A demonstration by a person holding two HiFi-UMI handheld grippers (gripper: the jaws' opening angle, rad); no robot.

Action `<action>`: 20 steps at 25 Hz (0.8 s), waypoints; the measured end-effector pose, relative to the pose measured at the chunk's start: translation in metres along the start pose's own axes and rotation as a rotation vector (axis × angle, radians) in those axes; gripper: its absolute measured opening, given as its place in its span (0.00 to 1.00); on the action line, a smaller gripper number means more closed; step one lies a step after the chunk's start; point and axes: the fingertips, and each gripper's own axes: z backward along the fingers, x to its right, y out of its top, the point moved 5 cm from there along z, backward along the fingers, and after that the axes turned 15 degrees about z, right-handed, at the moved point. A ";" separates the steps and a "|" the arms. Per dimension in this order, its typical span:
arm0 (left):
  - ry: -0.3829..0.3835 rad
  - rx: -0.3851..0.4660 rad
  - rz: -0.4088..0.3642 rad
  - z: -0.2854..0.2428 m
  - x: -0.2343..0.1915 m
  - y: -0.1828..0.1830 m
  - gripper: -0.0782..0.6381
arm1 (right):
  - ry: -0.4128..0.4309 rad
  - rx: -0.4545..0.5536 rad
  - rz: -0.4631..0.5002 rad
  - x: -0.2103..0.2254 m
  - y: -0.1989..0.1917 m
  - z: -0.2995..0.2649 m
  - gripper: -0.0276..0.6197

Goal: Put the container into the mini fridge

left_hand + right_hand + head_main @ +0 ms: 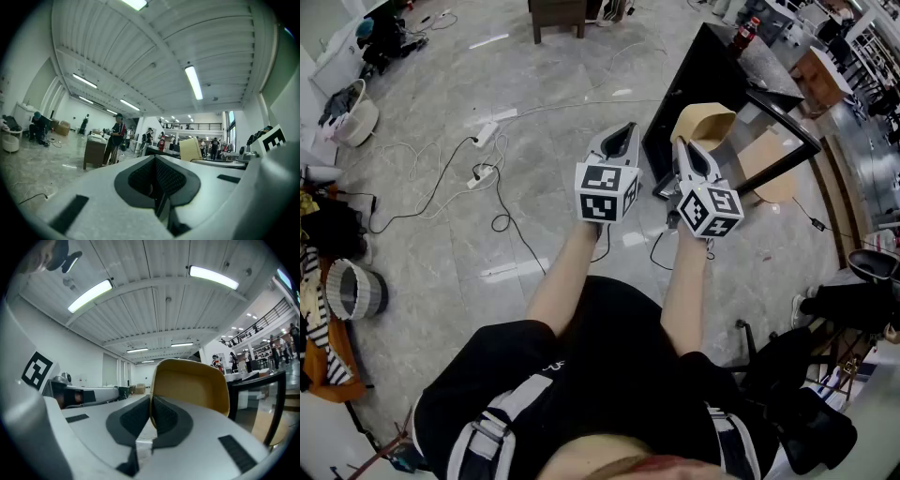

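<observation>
Nearest us, our left gripper (626, 133) was closed on nothing, its pads pressed together. Just beside it, our right gripper (683, 145) was clamped on the near wall of the tan container (705, 120), holding it in the air above the floor (534, 141) with its hollow side turned back toward us. Just beyond stood a dark unit (698, 80) with a glass-framed panel (773, 150), probably the mini fridge, though we could not be sure. We judged the pick-up done; carrying the container inside, setting it down and letting go remained
</observation>
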 end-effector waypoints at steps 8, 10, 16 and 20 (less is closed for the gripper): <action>-0.007 -0.028 0.004 0.010 -0.026 -0.001 0.12 | -0.053 0.024 -0.003 -0.022 -0.006 -0.010 0.06; -0.004 -0.040 0.023 0.011 -0.034 -0.005 0.12 | -0.059 -0.008 0.022 -0.031 -0.013 -0.012 0.06; -0.010 -0.082 0.045 0.008 -0.047 -0.020 0.12 | -0.098 -0.049 -0.009 -0.021 -0.028 -0.018 0.06; 0.007 -0.065 0.067 0.008 -0.063 -0.012 0.12 | -0.123 -0.053 -0.014 -0.016 -0.026 -0.031 0.06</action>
